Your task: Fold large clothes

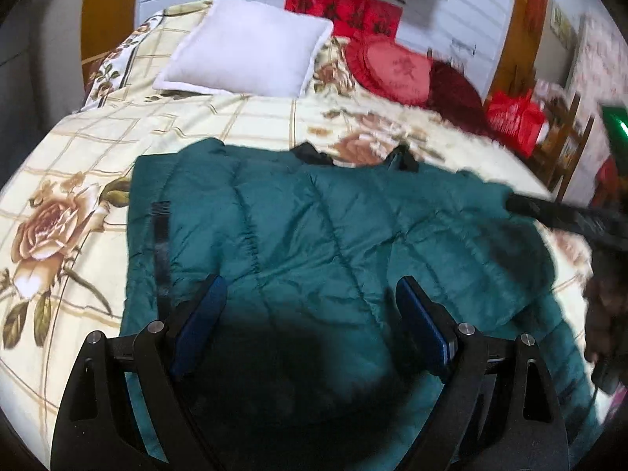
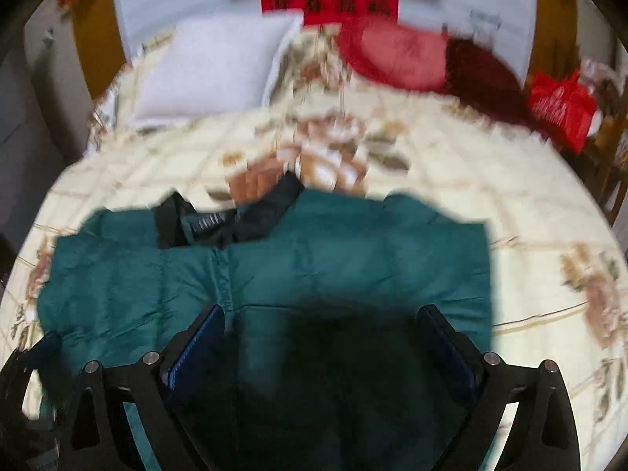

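Observation:
A dark green quilted jacket [image 1: 333, 231] lies spread flat on the floral bedspread [image 1: 70, 180], its black collar lining toward the pillows. My left gripper [image 1: 310, 294] hovers above the jacket's near part, open, nothing between its blue pads. In the right wrist view the same jacket [image 2: 314, 267] fills the middle, with the black collar [image 2: 219, 219] at its far edge. My right gripper [image 2: 320, 322] hangs over it, open and empty. The right gripper's body shows as a blurred black shape [image 1: 569, 216] at the right edge of the left wrist view.
A white pillow [image 1: 247, 47], a red round cushion [image 1: 392, 66] and a dark red cushion [image 1: 455, 94] sit at the head of the bed. A red bag [image 1: 514, 117] and wooden chair stand off the bed's right side. A red banner [image 2: 329, 0] hangs on the wall.

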Action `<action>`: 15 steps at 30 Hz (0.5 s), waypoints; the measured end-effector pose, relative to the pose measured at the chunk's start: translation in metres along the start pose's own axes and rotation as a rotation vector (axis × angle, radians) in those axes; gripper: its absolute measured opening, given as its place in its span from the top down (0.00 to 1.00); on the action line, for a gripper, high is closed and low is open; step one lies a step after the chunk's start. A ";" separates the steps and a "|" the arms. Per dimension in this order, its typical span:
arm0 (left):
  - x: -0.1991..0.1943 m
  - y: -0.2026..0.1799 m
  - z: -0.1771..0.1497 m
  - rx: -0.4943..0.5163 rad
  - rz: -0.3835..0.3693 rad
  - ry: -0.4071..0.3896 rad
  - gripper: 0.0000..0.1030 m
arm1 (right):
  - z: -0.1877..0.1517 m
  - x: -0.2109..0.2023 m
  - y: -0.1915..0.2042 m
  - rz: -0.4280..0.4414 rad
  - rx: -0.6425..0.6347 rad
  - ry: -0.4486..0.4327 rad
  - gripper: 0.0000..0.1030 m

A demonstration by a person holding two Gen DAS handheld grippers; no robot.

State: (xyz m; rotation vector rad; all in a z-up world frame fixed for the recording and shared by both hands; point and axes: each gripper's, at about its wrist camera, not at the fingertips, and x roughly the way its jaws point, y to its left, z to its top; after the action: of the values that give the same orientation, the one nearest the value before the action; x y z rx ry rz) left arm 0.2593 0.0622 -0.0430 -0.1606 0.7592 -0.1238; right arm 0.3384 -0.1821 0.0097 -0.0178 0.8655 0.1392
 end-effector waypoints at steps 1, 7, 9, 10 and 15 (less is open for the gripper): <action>-0.006 0.001 0.000 -0.009 -0.010 -0.007 0.14 | -0.009 -0.018 -0.004 0.005 -0.006 -0.007 0.05; -0.044 0.003 -0.020 0.048 -0.011 -0.010 0.14 | -0.079 -0.085 -0.015 0.034 -0.085 0.008 0.05; -0.058 0.007 -0.032 0.074 0.004 0.003 0.14 | -0.107 -0.095 -0.018 0.054 -0.089 0.041 0.05; -0.067 0.010 -0.040 0.088 0.013 0.003 0.14 | -0.127 -0.101 -0.019 0.056 -0.091 0.058 0.05; -0.114 0.043 -0.080 0.116 0.081 -0.003 0.14 | -0.191 -0.125 -0.028 0.065 -0.081 0.073 0.05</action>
State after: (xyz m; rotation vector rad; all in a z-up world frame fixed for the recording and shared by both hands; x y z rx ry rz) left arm 0.1241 0.1155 -0.0317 -0.0200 0.7520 -0.0903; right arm 0.1173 -0.2383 -0.0200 -0.0713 0.9337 0.2355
